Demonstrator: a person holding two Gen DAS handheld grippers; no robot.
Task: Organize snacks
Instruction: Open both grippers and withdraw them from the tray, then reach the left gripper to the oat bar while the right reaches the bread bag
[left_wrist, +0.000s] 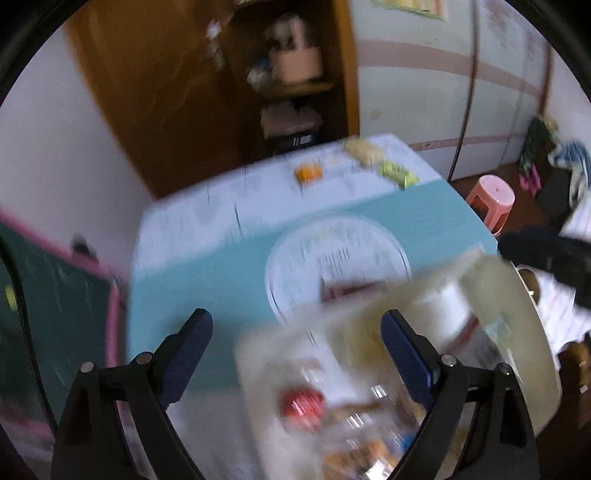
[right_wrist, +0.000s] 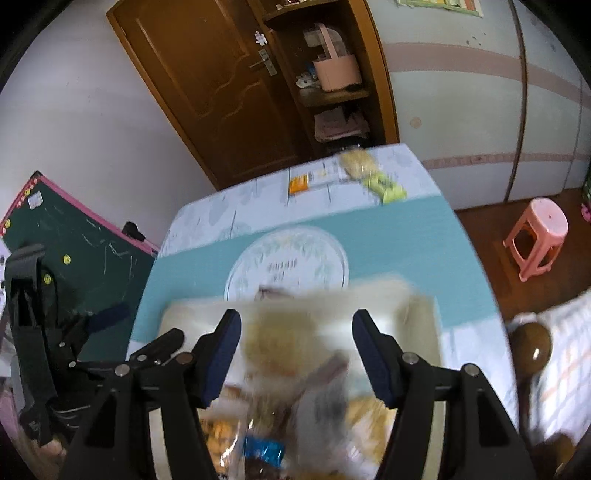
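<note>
Snacks in crinkly clear plastic wrappers (right_wrist: 273, 417) lie heaped in my shallow cream tray (right_wrist: 424, 314) at the table's (left_wrist: 184, 288) near edge, light and slippery, best pinched by a seam, beneath my left tongs (left_wrist: 295, 354) and right tongs (right_wrist: 295, 354), both spread apart and empty.

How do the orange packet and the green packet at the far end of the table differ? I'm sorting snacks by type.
The orange packet is small and squarish; the green packet is longer and narrower. The orange packet lies apart, to the left; the green packet lies to the right, close beside a beige snack bag. Both lie flat on the pale patterned part of the tablecloth, away from both grippers. Blur hides any print on them.
</note>
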